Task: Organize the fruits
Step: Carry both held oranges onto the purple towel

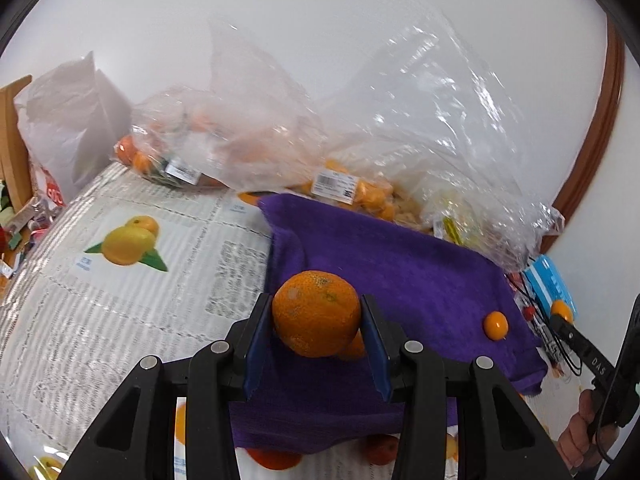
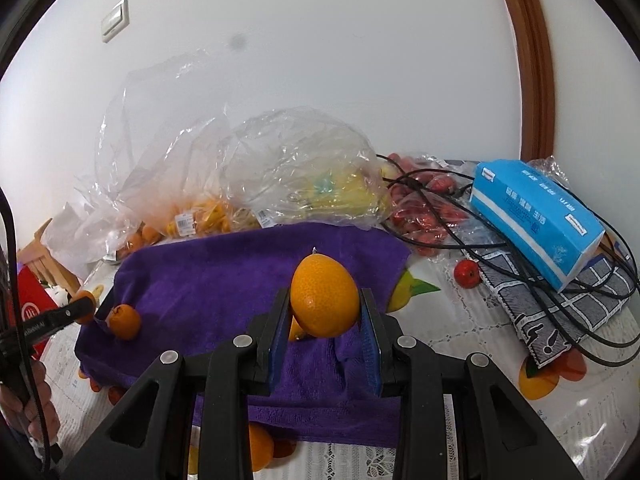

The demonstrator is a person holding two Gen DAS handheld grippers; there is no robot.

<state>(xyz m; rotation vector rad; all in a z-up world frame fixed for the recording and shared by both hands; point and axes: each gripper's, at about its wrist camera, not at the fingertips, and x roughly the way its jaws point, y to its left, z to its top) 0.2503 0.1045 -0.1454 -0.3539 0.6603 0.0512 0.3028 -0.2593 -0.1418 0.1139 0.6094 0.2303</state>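
Transport step: left gripper (image 1: pixel 318 314) clamps 1 round orange mandarin (image 1: pixel 316 312), right gripper (image 2: pixel 325 306) clamps 1 oval orange kumquat (image 2: pixel 324 296); next, lower both onto the purple terry towel (image 1: pixel 400 264).

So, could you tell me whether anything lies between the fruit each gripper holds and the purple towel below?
Nothing visible does. The left gripper holds a mandarin and the right gripper a kumquat, both over bare purple towel.
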